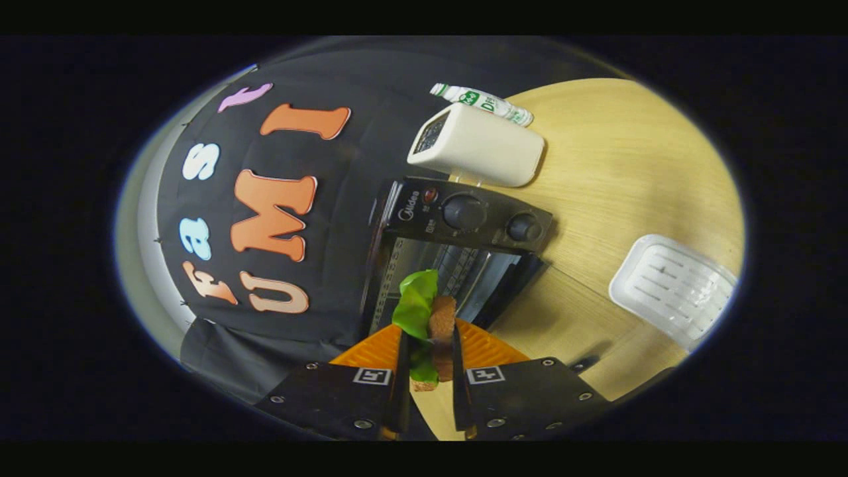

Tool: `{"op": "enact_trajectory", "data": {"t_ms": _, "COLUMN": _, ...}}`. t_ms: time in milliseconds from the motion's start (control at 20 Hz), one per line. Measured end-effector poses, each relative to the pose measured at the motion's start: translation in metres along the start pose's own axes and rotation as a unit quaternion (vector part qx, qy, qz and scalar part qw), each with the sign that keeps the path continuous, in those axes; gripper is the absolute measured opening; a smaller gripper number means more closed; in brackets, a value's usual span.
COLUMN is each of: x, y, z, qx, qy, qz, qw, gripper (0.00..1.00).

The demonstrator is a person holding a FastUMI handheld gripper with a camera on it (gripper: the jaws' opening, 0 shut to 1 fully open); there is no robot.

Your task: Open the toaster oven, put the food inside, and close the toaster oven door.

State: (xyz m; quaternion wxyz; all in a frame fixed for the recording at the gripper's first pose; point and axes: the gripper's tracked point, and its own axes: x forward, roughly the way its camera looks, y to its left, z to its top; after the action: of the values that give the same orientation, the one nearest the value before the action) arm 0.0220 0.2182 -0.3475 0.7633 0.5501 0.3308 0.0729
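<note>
Gripper view. Whole scene sits tilted, table surface running up to one side.

Gripper (429, 351): jaws drawn in narrow, both fingers pressing on a piece of food (427, 318), a sandwich by the look of it, brown bread slice with a green lettuce leaf standing up out of it. Leaf rises past the fingertips; bread sits right between them, with a bit of bread and leaf showing lower down in the gap.

Toaster oven (457, 255): just beyond the held food, on the wooden table (616, 172). Dark body, control panel with two round knobs. Door looks dropped open, wire rack and shiny interior visible behind the lettuce. Food is held in front of the opening; cannot tell whether it has crossed the threshold.

Cream-coloured box-shaped appliance (474, 146): past the oven, close to its control panel, dark grille on one end.

Plastic bottle (483, 103): lying beyond the cream appliance, touching or nearly so, white and green label.

Clear plastic tray (672, 288): on the table, well apart from the oven, ribbed bottom.

Black cloth wall stands behind the oven
</note>
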Motion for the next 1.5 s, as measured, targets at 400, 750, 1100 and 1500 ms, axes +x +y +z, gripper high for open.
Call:
{"op": "enact_trajectory", "data": {"t_ms": 400, "x": 0.051, "y": 0.001, "z": -0.001, "qx": 0.051, "qy": -0.07, "qz": -0.001, "qw": 0.996, "gripper": 0.27}}
{"op": "enact_trajectory", "data": {"t_ms": 750, "x": 0.079, "y": -0.001, "z": 0.007, "qx": 0.051, "qy": -0.148, "qz": -0.019, "qw": 0.987, "gripper": 0.3}}
{"op": "enact_trajectory", "data": {"t_ms": 1100, "x": 0.077, "y": 0.008, "z": -0.004, "qx": 0.042, "qy": -0.144, "qz": -0.031, "qw": 0.988, "gripper": 0.6}}
{"op": "enact_trajectory", "data": {"t_ms": 1500, "x": 0.079, "y": -0.007, "z": -0.024, "qx": 0.024, "qy": -0.107, "qz": -0.072, "qw": 0.991, "gripper": 0.96}}
